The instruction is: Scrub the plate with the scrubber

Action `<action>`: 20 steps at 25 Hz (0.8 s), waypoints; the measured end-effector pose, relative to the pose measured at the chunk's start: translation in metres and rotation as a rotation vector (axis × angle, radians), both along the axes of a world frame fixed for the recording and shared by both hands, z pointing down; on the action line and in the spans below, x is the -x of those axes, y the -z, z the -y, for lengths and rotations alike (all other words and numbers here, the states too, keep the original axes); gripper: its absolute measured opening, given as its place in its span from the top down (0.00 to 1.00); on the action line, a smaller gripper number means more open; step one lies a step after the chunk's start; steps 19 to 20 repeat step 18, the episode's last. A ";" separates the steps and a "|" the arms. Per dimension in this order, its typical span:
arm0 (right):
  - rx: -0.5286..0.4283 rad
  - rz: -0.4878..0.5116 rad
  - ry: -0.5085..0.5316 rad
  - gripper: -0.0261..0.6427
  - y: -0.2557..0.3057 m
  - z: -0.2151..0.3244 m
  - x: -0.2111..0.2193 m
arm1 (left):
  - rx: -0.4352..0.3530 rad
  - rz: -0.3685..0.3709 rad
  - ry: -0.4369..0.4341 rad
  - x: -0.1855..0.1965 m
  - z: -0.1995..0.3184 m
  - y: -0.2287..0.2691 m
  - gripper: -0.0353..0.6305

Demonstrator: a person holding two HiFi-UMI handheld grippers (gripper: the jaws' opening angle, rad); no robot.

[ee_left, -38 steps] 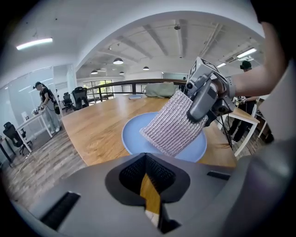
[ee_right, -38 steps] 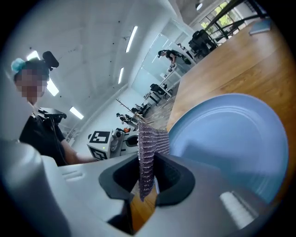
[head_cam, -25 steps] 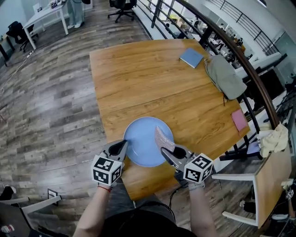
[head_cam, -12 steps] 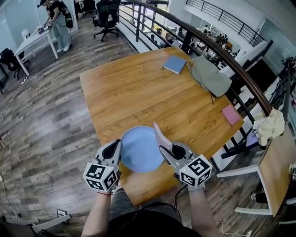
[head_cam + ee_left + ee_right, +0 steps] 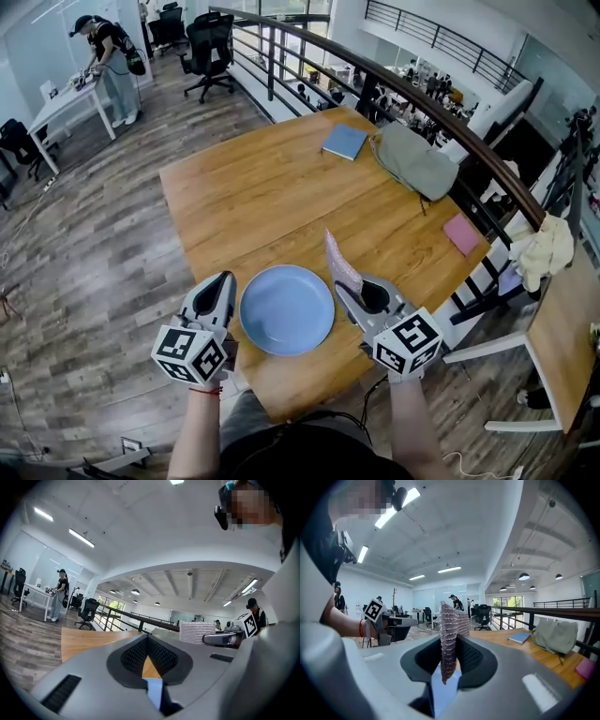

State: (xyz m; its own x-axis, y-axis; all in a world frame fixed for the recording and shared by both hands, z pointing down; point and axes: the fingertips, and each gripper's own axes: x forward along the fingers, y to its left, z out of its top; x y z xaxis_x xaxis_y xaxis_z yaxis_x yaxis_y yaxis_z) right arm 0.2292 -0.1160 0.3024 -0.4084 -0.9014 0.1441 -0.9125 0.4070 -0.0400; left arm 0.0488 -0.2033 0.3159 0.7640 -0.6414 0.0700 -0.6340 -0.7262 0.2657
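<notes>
Blue plate [image 5: 287,309]: round, pale, plain, lying flat on the wood table [image 5: 253,187] near its near edge; sits between the two grippers, below their tips.
Scrubber [image 5: 341,262]: pinkish-silver ribbed mesh pad, standing upright out of the right gripper [image 5: 345,289], whose jaws pinch its lower part; just right of the plate rim.
Left gripper [image 5: 223,279]: jaws pressed together, nothing between the pads; just left of the plate.
Head view only: full plate outline, both grippers together.
Left gripper view only: scrubber seen flat-on, off to the right of its jaws; sliver of plate under the jaws.
Right gripper view: mesh weave up close; shares blue notebook [image 5: 345,142], grey bag [image 5: 412,161] and pink pad [image 5: 462,233] with head view.
Counts: 1 plate, 1 scrubber, 2 grippers, 1 notebook, 1 bag, 1 pink pad.
</notes>
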 end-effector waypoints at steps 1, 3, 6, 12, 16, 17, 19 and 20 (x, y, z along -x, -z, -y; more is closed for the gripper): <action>-0.017 0.000 -0.011 0.83 0.006 0.001 -0.002 | -0.005 -0.009 -0.002 -0.001 0.000 0.005 0.95; -0.053 -0.007 -0.031 0.83 0.020 0.002 -0.005 | -0.019 -0.032 -0.005 -0.002 0.001 0.017 0.95; -0.107 -0.009 -0.048 0.83 0.041 0.002 -0.006 | -0.054 -0.060 0.004 -0.001 0.001 0.037 0.95; -0.208 0.052 -0.064 0.83 0.070 0.000 -0.012 | -0.126 -0.103 0.086 0.011 0.007 0.072 0.95; -0.239 0.048 -0.087 0.83 0.081 0.002 -0.011 | -0.146 -0.103 0.127 0.027 0.015 0.086 0.95; -0.242 0.047 -0.097 0.83 0.083 0.002 -0.011 | -0.151 -0.098 0.137 0.031 0.016 0.088 0.95; -0.245 0.046 -0.108 0.83 0.084 0.003 -0.012 | -0.155 -0.092 0.147 0.035 0.017 0.090 0.95; -0.245 0.046 -0.108 0.83 0.084 0.003 -0.012 | -0.155 -0.092 0.147 0.035 0.017 0.090 0.95</action>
